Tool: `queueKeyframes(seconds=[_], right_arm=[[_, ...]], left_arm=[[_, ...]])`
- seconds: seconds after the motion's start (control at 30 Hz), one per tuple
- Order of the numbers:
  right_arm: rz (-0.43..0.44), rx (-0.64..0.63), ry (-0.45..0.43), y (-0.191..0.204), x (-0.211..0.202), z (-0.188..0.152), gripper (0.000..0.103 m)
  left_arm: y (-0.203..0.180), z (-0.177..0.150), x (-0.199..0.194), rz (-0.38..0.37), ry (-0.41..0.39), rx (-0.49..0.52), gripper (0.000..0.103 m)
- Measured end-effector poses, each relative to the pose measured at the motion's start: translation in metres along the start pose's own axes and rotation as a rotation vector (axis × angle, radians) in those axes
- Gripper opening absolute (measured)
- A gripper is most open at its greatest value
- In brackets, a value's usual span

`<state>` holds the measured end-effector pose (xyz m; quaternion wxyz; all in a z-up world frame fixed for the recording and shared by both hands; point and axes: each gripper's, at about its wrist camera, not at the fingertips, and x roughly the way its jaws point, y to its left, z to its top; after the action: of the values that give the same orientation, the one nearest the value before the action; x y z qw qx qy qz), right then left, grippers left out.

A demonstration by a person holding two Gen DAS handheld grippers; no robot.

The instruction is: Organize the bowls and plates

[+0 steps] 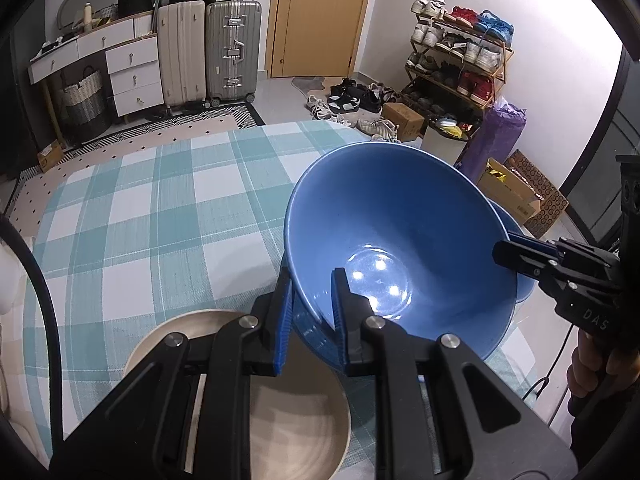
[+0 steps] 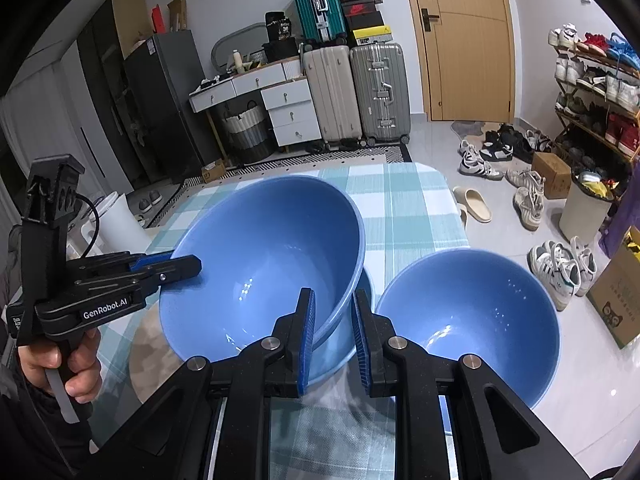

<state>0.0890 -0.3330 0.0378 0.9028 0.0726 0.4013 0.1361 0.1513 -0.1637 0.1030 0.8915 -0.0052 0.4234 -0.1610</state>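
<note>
A large blue bowl [image 1: 400,236] is tilted and lifted over the checked tablecloth [image 1: 160,208]. My left gripper [image 1: 310,320] is shut on its near rim; this gripper also shows in the right wrist view [image 2: 184,266] at the bowl's left rim. My right gripper [image 2: 333,344] straddles the same bowl's [image 2: 272,260] right rim, with a gap at the outer finger. It shows in the left wrist view [image 1: 508,250] at the far rim. The bowl seems to sit in another blue bowl. A second blue bowl [image 2: 468,320] stands at the right. A beige plate [image 1: 288,420] lies under my left gripper.
The table edge [image 2: 456,208] is close on the right, with the floor, shoes [image 2: 524,200] and a white bin [image 2: 584,212] beyond. Suitcases [image 1: 212,52] and drawers [image 1: 132,76] stand by the far wall. A shoe rack [image 1: 460,52] is at the right.
</note>
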Motion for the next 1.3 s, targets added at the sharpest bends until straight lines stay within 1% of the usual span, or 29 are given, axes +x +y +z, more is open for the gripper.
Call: queueKeyframes(seconds=[0.17, 0.43, 0.6, 0.83, 1.1, 1.3], right_arm=[[0.003, 0.010, 0.012, -0.003, 0.008, -0.007, 0.019], [-0.019, 0.001, 0.028, -0.004, 0.019, -0.015, 0.019], [-0.028, 0.003, 0.045, -0.004, 0.027, -0.020, 0.019], [-0.035, 0.008, 0.059, -0.004, 0.036, -0.020, 0.019], [-0.064, -0.007, 0.061, -0.004, 0.044, -0.022, 0.019], [-0.095, -0.033, 0.060, -0.002, 0.049, -0.024, 0.019]], left_arm=[[0.001, -0.005, 0.011, 0.009, 0.009, 0.009, 0.014], [-0.005, -0.008, 0.027, 0.040, 0.016, 0.036, 0.014], [-0.010, -0.011, 0.032, 0.083, 0.005, 0.080, 0.015], [-0.006, -0.014, 0.046, 0.088, 0.027, 0.080, 0.015], [-0.006, -0.018, 0.061, 0.102, 0.045, 0.096, 0.015], [-0.011, -0.020, 0.066, 0.144, 0.039, 0.136, 0.016]])
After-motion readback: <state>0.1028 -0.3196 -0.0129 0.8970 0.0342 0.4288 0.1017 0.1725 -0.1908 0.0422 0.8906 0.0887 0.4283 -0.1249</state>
